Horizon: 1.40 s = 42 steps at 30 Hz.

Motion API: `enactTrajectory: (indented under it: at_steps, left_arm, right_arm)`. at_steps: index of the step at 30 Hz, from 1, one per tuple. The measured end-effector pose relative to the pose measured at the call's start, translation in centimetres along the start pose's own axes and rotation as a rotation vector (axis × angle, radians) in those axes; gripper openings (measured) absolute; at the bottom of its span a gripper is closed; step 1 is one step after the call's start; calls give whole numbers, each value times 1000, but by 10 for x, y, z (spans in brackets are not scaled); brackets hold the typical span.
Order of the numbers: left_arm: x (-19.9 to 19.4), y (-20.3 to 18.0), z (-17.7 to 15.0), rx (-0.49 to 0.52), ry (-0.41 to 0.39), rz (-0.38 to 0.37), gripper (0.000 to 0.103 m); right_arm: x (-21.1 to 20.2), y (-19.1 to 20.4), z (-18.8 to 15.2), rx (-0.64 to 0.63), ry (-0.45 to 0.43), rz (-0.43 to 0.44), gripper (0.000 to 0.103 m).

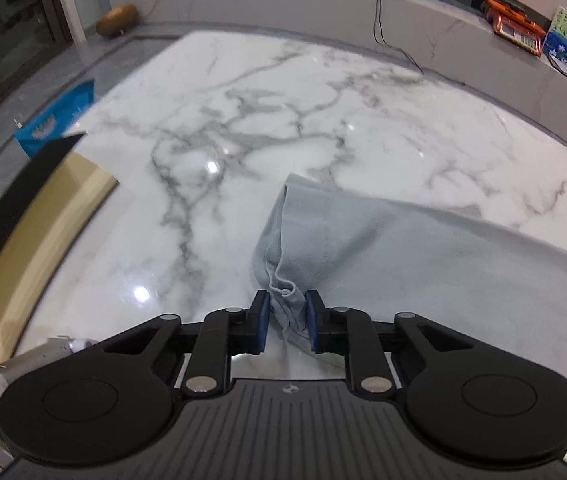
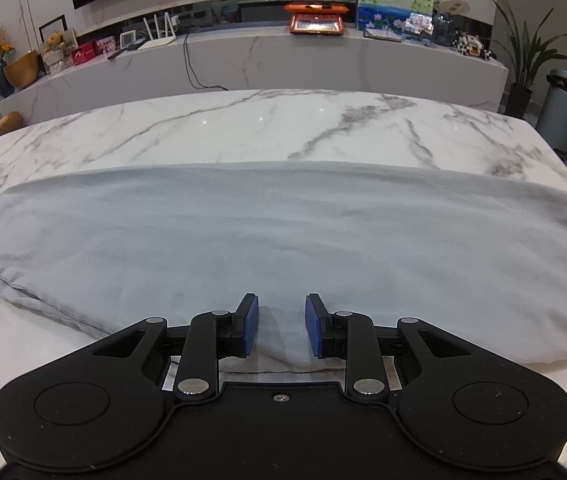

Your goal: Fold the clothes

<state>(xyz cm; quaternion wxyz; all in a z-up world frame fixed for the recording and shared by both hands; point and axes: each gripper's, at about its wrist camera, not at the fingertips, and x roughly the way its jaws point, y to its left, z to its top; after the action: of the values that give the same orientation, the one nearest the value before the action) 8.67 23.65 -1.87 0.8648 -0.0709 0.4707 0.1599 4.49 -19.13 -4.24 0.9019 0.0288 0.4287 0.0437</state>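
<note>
A light grey garment (image 2: 283, 232) lies spread across the white marble table (image 2: 243, 128), its long edge running left to right. My left gripper (image 1: 286, 312) is shut on a bunched end of the grey garment (image 1: 403, 248), with fabric and a hem pinched between the blue pads (image 1: 261, 320). My right gripper (image 2: 281, 324) is open, its blue pads (image 2: 249, 324) straddling the garment's near edge, with cloth lying between them but not pinched.
A blue packet (image 1: 57, 120) and a tan and black board (image 1: 35, 208) lie at the table's left. Behind the table runs a marble shelf (image 2: 243, 52) with an orange box (image 2: 315, 18), a painting (image 2: 395, 4) and a cable (image 2: 189, 60). A bin (image 2: 563, 108) stands at the right.
</note>
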Motion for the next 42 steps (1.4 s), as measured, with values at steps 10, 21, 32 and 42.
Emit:
enactTrajectory:
  at_steps: [10,21,32,42]
  left_arm:
    - [-82,-6,44,13,-273,105,15]
    - [-162,-131,14,234,-304,-360,15]
    - [-117,-263,-94,594,-195,-446,15]
    - [-86,-276,-159,784,-138,-480,28]
  right_arm:
    - [-9,-7,3,29,1,31,25]
    - [-20,-25,5,85,20,67,25]
    - [-28,-39,3,73,27,74,25]
    - [-30,-41,5,75,37,65,25]
